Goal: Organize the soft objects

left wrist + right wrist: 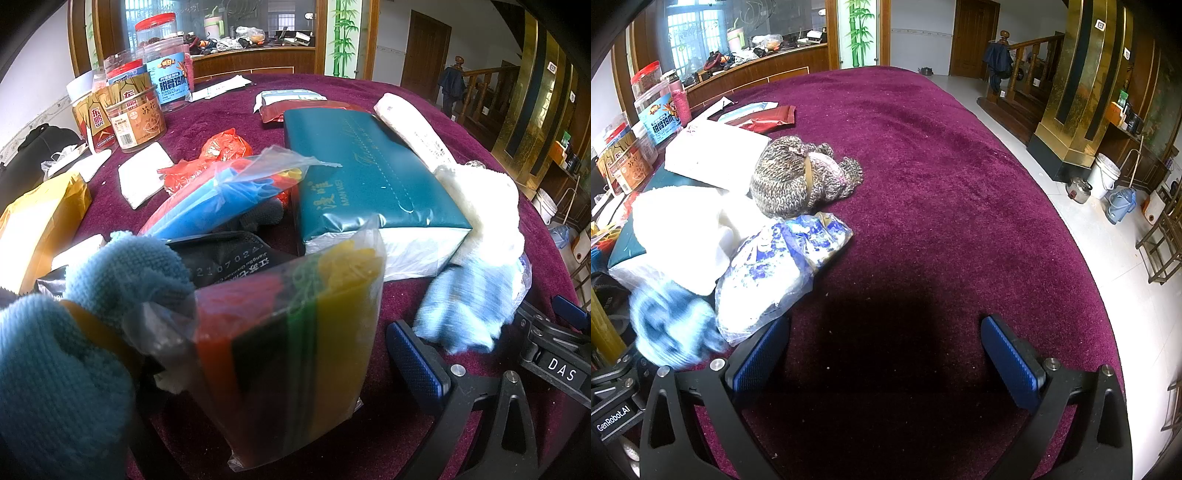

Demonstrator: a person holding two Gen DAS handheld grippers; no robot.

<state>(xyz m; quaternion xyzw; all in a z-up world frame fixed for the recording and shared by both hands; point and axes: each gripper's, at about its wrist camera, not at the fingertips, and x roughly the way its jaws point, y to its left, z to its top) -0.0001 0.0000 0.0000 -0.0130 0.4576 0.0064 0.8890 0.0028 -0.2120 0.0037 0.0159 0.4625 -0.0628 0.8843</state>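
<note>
Right gripper (886, 354) jaws wide apart, empty, over bare worktop (942, 184). Left gripper (229, 354) jaws apart; bagged sponge pack (295, 332) between, grip unclear. Blue cloth (672, 325) left of right jaws. Step: sorting pile. Next: close on one soft item.

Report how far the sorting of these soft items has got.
Done: nothing looks sorted; the knitted hat, white towel and teal tissue pack lie heaped together. In hand: nothing; the right tongs stand open over bare cloth. Left: the whole pile, including the sponge pack.
</note>
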